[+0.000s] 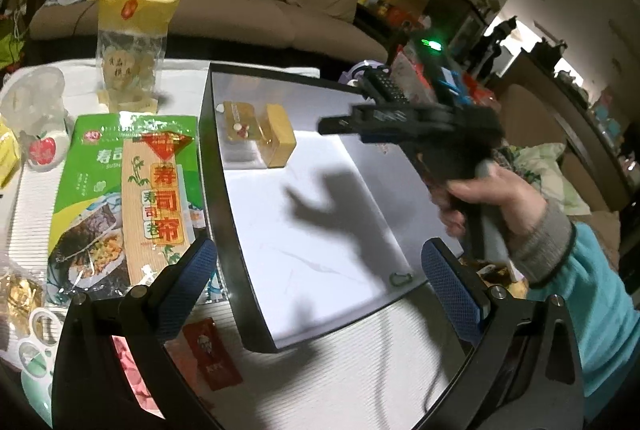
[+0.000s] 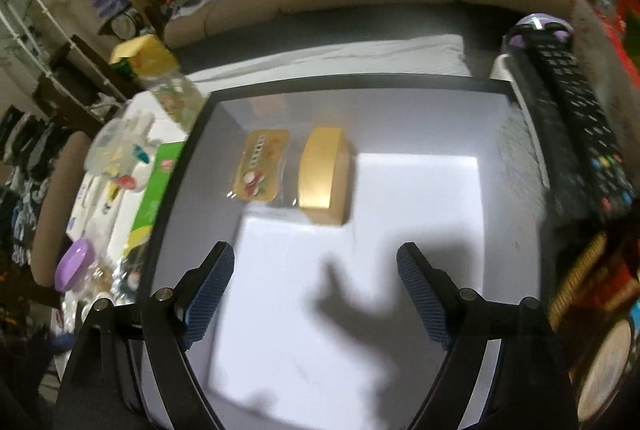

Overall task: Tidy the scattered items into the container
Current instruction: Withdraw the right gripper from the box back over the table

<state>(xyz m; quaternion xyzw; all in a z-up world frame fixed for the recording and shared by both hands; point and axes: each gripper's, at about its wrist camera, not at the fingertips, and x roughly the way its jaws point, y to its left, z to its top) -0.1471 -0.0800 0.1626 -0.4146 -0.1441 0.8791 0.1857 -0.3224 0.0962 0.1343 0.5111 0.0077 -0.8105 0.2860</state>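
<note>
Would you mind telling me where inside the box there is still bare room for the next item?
The box is bare in its near half and along its right wall, by the remote. Only the far-left corner is taken, by the gold packet and gold block. Left of the box the table is crowded, with the sushi bag.

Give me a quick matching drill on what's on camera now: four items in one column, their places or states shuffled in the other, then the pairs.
Items:
1. gold box
2. green sushi-mat pack
3. black remote
4. right gripper

Places or states:
A. lying outside the container's right wall
B. open and holding nothing, above the container floor
C. inside the container, beside a gold packet
D. flat on the table left of the container

Pairs: 1-C, 2-D, 3-A, 4-B
</note>
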